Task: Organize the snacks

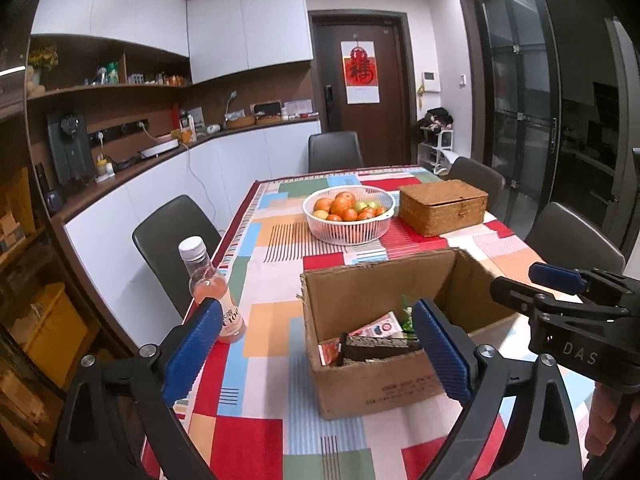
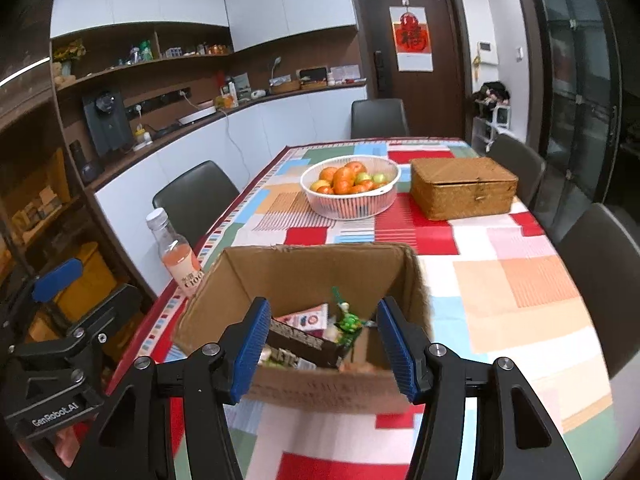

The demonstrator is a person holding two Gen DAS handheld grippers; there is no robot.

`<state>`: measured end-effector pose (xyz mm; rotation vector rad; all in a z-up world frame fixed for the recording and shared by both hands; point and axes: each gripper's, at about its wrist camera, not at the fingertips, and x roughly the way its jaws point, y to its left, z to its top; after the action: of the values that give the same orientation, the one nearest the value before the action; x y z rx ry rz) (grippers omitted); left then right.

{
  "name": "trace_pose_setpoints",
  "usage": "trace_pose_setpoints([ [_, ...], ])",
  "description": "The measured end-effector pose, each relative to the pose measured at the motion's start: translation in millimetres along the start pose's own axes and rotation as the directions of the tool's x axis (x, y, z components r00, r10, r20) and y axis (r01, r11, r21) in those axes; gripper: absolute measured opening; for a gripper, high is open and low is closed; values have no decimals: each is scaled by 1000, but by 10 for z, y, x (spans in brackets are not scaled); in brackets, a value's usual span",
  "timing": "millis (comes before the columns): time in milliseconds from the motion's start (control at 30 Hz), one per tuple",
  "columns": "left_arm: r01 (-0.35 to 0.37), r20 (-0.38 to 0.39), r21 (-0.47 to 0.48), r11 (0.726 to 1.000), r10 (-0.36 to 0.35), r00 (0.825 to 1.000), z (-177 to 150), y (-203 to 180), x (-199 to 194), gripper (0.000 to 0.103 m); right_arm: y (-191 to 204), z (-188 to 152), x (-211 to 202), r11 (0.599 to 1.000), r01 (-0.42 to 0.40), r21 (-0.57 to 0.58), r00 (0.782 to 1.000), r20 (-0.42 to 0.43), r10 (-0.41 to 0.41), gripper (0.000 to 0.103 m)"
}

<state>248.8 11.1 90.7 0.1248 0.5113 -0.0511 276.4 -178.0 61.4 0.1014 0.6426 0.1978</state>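
Observation:
An open cardboard box stands on the patchwork tablecloth; it also shows in the right wrist view. Inside lie a dark snack packet, a red-and-white packet and a green-wrapped snack. A bottle of pink drink stands left of the box near the table's left edge, also in the right wrist view. My left gripper is open and empty, over the box's near left corner. My right gripper is open and empty, just above the box's near wall.
A white basket of oranges and apples and a woven lidded box stand further back. Dark chairs ring the table. My right gripper's body hangs at the box's right side; a counter runs along the left wall.

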Motion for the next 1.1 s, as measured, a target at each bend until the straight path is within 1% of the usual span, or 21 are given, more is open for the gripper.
trace_pose_setpoints([
  [67, -2, 19, 5, 1000, 2, 1000, -31, -29, -139, 100, -2, -72, -149, 1000, 16, -12, 1000, 11, -16, 62],
  [200, -9, 56, 13, 1000, 8, 998, -101, -86, -405, 103, 5, -214, -444, 998, 56, -42, 997, 57, -54, 68],
  [233, -13, 64, 16, 1000, 12, 998, -132, -104, -478, 103, 7, -263, -531, 996, 70, -46, 995, 70, -67, 71],
  [333, -15, 70, 21, 1000, 14, 997, -200, -129, -613, 103, 10, -389, -737, 992, 107, -62, 990, 104, -100, 79],
  [400, -10, 68, 18, 1000, 9, 998, -260, -142, -702, 103, 21, -467, -852, 989, 127, -78, 987, 113, -118, 80],
  [533, -11, 73, 19, 1000, 10, 997, -371, -181, -864, 103, 31, -593, -1062, 985, 148, -86, 982, 132, -136, 85],
  [667, -3, 81, 13, 1000, 2, 997, -448, -208, -1010, 103, 42, -697, -1223, 984, 154, -85, 979, 146, -141, 88],
  [833, -6, 86, 1, 1000, 5, 996, -506, -199, -1137, 103, 42, -763, -1352, 986, 156, -65, 978, 150, -145, 88],
  [1100, -17, 94, -1, 1000, 17, 995, -556, -196, -1239, 103, 94, -836, -1477, 986, 151, -76, 977, 162, -137, 88],
])
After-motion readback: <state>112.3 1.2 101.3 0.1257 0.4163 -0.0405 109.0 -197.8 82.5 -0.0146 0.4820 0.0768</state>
